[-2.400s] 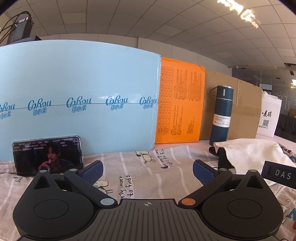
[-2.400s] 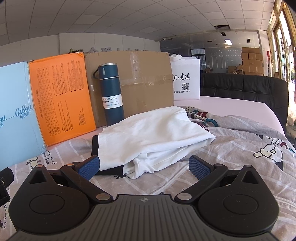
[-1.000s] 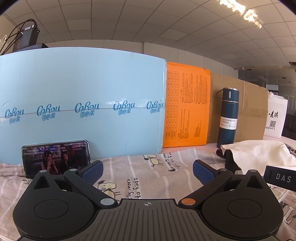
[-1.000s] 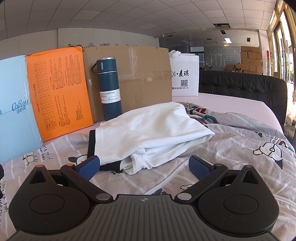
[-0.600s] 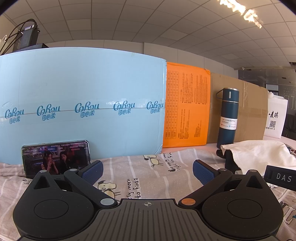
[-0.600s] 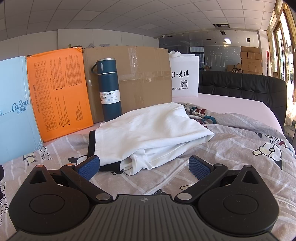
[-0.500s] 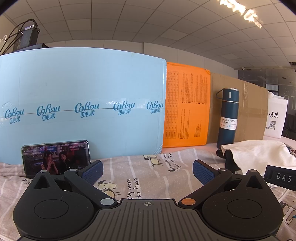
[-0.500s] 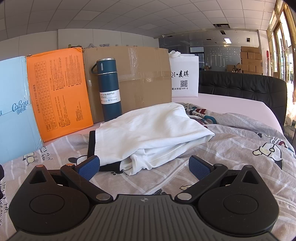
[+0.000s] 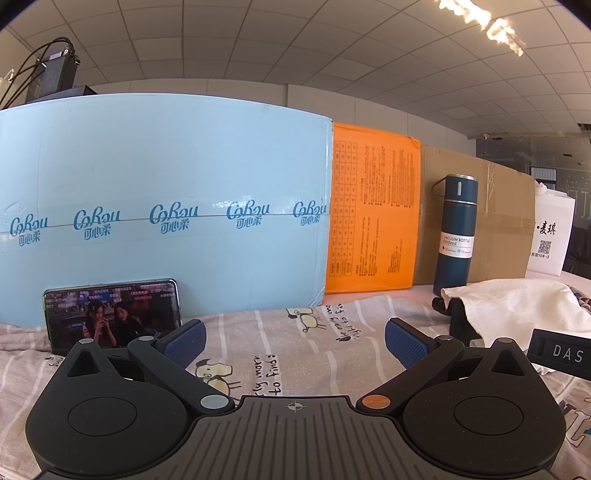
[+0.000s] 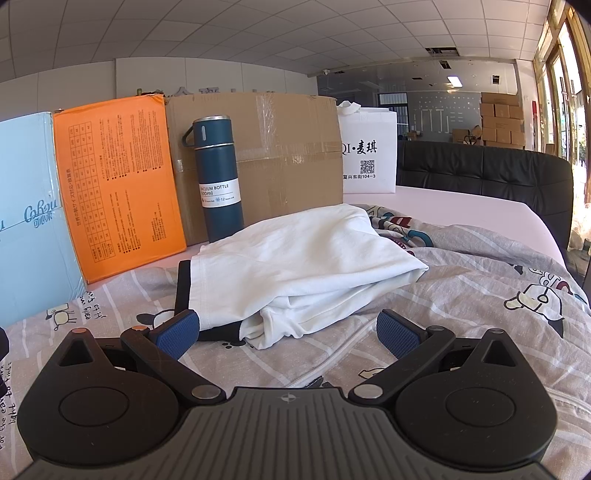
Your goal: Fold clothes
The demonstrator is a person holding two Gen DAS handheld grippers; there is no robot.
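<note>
Grid-tile ceiling [image 10: 258, 33] with lit panels [image 9: 484, 26]. White wall [image 10: 207, 75] behind. Black sofa [image 10: 480, 173] at the bed's [image 10: 461, 208] far edge. Windows [image 10: 565, 74] at right, daylight strong. Stacked cartons [image 10: 498, 118] deep in the room, before a glass partition [image 10: 436, 110].

Both views are bright and sharp across the middle. Daylight pours in from the windows [image 10: 565, 92] at the right edge of the right wrist view and blows out to white there. In the left wrist view a ceiling light strip [image 9: 484, 26] glares, its outline lost. The white garment [image 10: 295, 266] casts a soft shadow beneath its folds. Fisheye bending curves the light blue box [image 9: 166, 206] and ceiling lines; corners darken to black.
</note>
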